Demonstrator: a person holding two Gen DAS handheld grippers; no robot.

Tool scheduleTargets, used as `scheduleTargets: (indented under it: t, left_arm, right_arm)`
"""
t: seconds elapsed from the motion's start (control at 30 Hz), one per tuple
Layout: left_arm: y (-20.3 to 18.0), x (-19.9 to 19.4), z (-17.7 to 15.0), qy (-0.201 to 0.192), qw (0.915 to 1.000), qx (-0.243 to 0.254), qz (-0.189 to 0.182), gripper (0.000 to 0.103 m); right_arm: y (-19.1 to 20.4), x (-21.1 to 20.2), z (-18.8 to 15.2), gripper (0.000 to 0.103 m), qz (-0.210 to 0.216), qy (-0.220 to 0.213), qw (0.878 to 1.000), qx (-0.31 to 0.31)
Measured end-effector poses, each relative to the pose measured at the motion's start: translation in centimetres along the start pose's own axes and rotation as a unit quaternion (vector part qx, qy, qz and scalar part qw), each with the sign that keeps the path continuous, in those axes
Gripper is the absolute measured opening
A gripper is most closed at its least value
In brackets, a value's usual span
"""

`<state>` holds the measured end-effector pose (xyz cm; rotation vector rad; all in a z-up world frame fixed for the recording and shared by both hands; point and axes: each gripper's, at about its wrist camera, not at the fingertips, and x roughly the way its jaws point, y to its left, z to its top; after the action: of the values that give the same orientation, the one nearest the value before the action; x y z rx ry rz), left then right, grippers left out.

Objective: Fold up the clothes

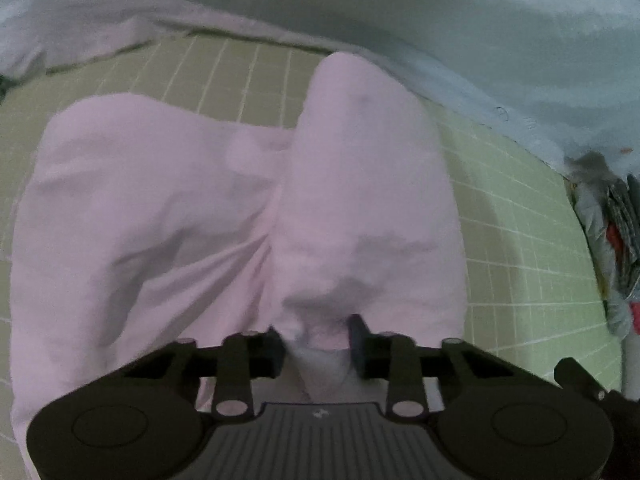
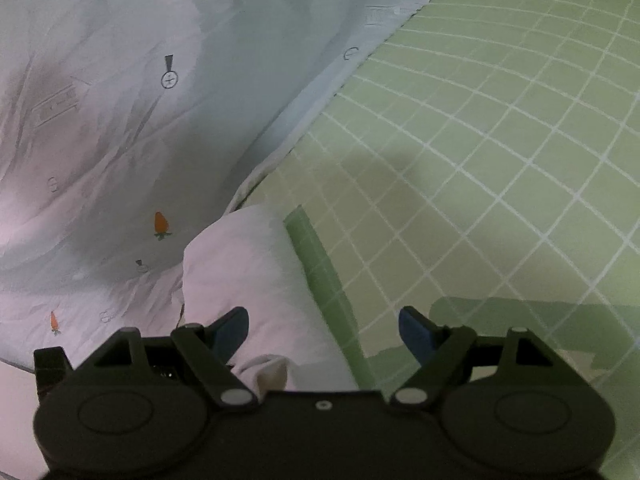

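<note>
Green checked bedding (image 1: 520,264) is lying under everything. Through your left camera, your left gripper (image 1: 316,344) is pinching the pink garment (image 1: 200,208), stretching lengthwise ahead. Through your right camera, your right gripper (image 2: 324,332) is hanging released, the garment's fold (image 2: 240,264) sitting nearer its left finger.

- The pink garment (image 1: 224,216) is soft, matt cloth, lightly creased, bunched into rounded folds.
- The green checked sheet (image 2: 480,152) is smooth, flat woven cloth with thin white lines, no sheen.
- The pale quilt (image 2: 120,120) is thin, wrinkled cloth printed with small carrots.
- The left gripper (image 1: 316,344) is matt black plastic with dull metal pivot pins.
- The right gripper (image 2: 324,332) has blue, smooth pads (image 2: 416,336) on matt black plastic.
</note>
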<state>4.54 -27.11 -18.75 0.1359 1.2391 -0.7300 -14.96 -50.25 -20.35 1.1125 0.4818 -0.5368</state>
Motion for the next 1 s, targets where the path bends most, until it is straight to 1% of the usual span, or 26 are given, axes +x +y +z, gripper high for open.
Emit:
scheduleTargets:
  t: [0.03, 0.07, 0.17, 0.3, 0.4, 0.47, 0.53, 0.6, 0.67, 0.7, 0.73, 0.77, 0.83, 0.87, 0.9, 0.93, 0.97, 1.0]
  left_arm:
    - [-0.4, -0.5, -0.1, -0.009, 0.9999, 0.007, 0.006, 0.008]
    - [-0.8, -1.2, -0.2, -0.017, 0.9997, 0.013, 0.006, 0.008]
    - [-1.9, -4.3, -0.5, -0.054, 0.9978, 0.037, -0.013, 0.007]
    - [-3.4, -8.4, -1.3, -0.105, 0.9913, 0.075, -0.026, 0.006]
    - [-3.3, -11.5, -1.8, -0.136, 0.9862, 0.085, -0.040, 0.006]
    - [-1.8, -13.5, -2.0, -0.150, 0.9851, 0.069, -0.046, 0.006]
    - [0.7, -15.0, -2.3, -0.162, 0.9847, 0.044, -0.047, 0.006]
    - [4.0, -15.2, -2.8, -0.162, 0.9861, 0.012, -0.033, 0.006]
    - [7.6, -14.7, -3.4, -0.154, 0.9876, -0.025, -0.016, 0.011]
    - [9.3, -13.9, -3.8, -0.141, 0.9888, -0.047, -0.012, 0.014]
    - [10.7, -12.9, -4.3, -0.124, 0.9903, -0.062, -0.004, 0.021]
    - [11.8, -11.8, -4.8, -0.106, 0.9919, -0.070, 0.011, 0.026]
    - [13.0, -10.4, -5.9, -0.080, 0.9935, -0.067, 0.044, 0.026]
    - [13.2, -9.9, -6.4, -0.072, 0.9940, -0.061, 0.056, 0.032]
    - [13.4, -9.8, -6.9, -0.068, 0.9946, -0.056, 0.054, 0.037]
    - [13.5, -9.7, -7.2, -0.068, 0.9952, -0.056, 0.043, 0.048]
    - [13.7, -9.6, -7.6, -0.067, 0.9957, -0.056, 0.031, 0.062]
    - [13.8, -9.5, -7.8, -0.065, 0.9962, -0.056, 0.017, 0.067]
  right_arm:
    - [-0.2, -0.1, 0.1, 0.083, -0.001, 0.001, 1.000, 0.001]
    - [-0.4, -0.2, 0.1, 0.083, -0.002, 0.001, 1.000, 0.002]
    - [-0.9, -0.2, 0.2, 0.083, -0.004, 0.003, 1.000, 0.008]
    - [-0.5, -0.6, -0.3, 0.083, 0.000, 0.004, 1.000, 0.005]
    - [0.4, -0.7, -1.0, 0.083, 0.005, 0.007, 1.000, -0.006]
    - [1.0, -0.8, -1.6, 0.083, 0.008, 0.010, 1.000, -0.014]
    - [1.9, -0.7, -2.4, 0.083, 0.010, 0.017, 0.999, -0.028]
    - [2.9, -0.4, -3.2, 0.083, 0.006, 0.025, 0.999, -0.044]
    - [3.8, -0.1, -3.9, 0.083, 0.001, 0.034, 0.997, -0.064]
    - [4.3, 0.2, -4.3, 0.083, -0.002, 0.038, 0.997, -0.073]
    - [4.8, 0.4, -4.7, 0.083, -0.006, 0.045, 0.996, -0.082]
    - [5.3, 0.7, -5.0, 0.083, -0.010, 0.051, 0.995, -0.091]
    - [6.2, 1.4, -5.7, 0.083, -0.018, 0.067, 0.992, -0.107]
    - [6.6, 1.8, -6.1, 0.083, -0.023, 0.075, 0.990, -0.116]
    - [7.0, 2.2, -6.5, 0.083, -0.027, 0.084, 0.988, -0.125]
    - [7.4, 2.6, -6.9, 0.083, -0.032, 0.093, 0.986, -0.134]
    - [7.8, 3.1, -7.3, 0.084, -0.036, 0.102, 0.984, -0.142]
    - [8.2, 3.5, -7.7, 0.085, -0.039, 0.112, 0.981, -0.151]
